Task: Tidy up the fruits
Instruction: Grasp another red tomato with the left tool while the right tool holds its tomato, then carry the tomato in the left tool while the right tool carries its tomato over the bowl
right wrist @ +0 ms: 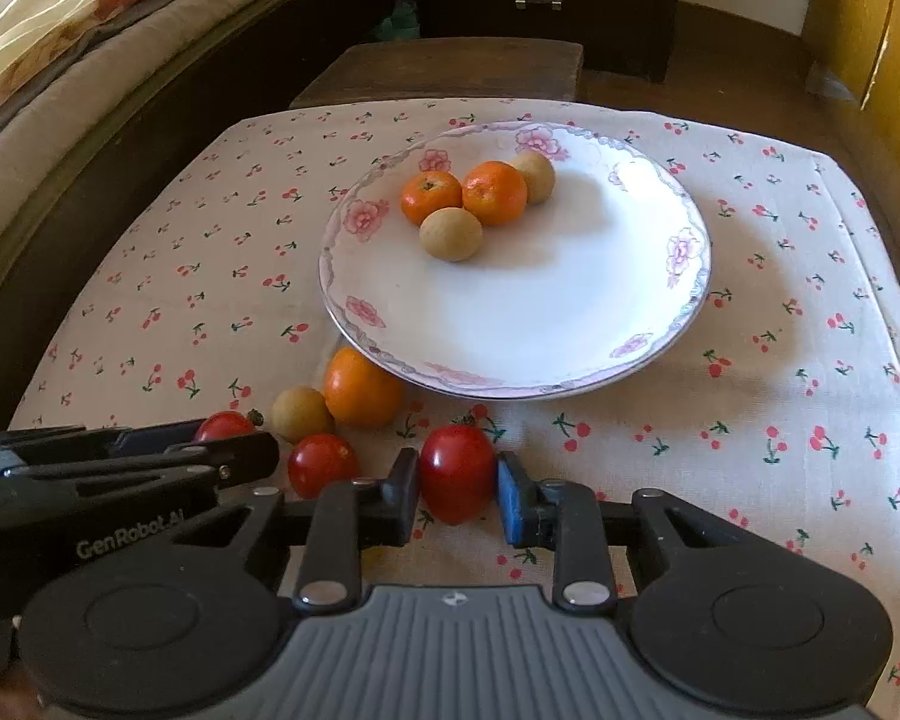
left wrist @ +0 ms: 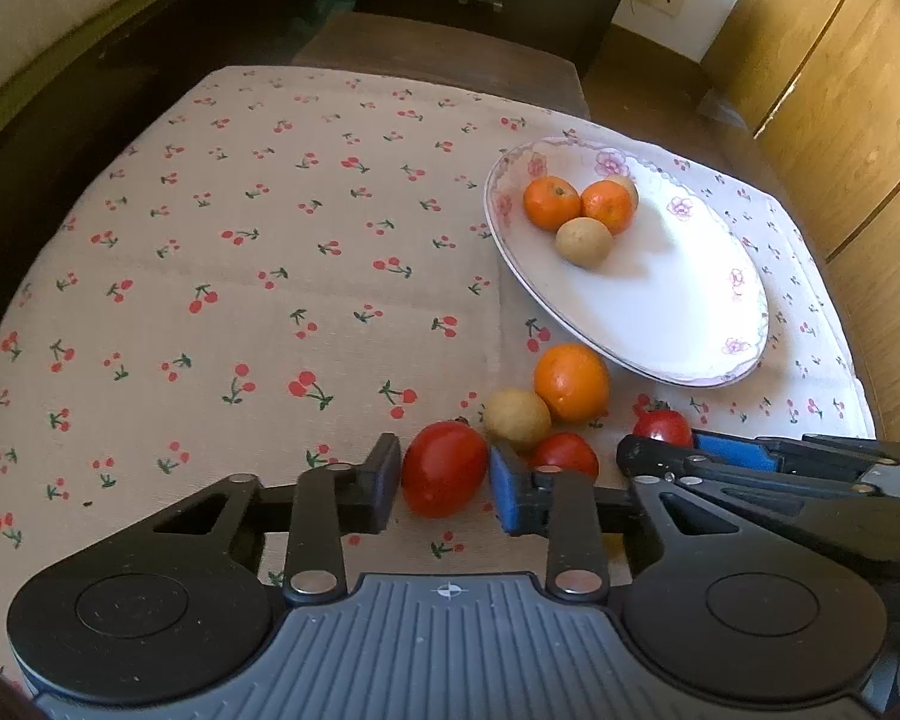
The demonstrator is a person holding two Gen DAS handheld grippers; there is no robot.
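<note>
Fingers [left wrist: 384, 468] on my left gripper [left wrist: 445, 480] and right gripper [right wrist: 457, 483] each bracket a smooth red tomato [left wrist: 444, 468], barely gapped, just below the white floral plate [right wrist: 390, 276]; squeeze hard and I'd guess they burst or roll

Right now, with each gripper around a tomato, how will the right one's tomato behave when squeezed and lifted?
The tomato looks glossy and rounded, so it may slip between the right gripper pads. Probably soft: a hard squeeze could bruise it. If released on the flat tablecloth, it would likely roll.
</note>
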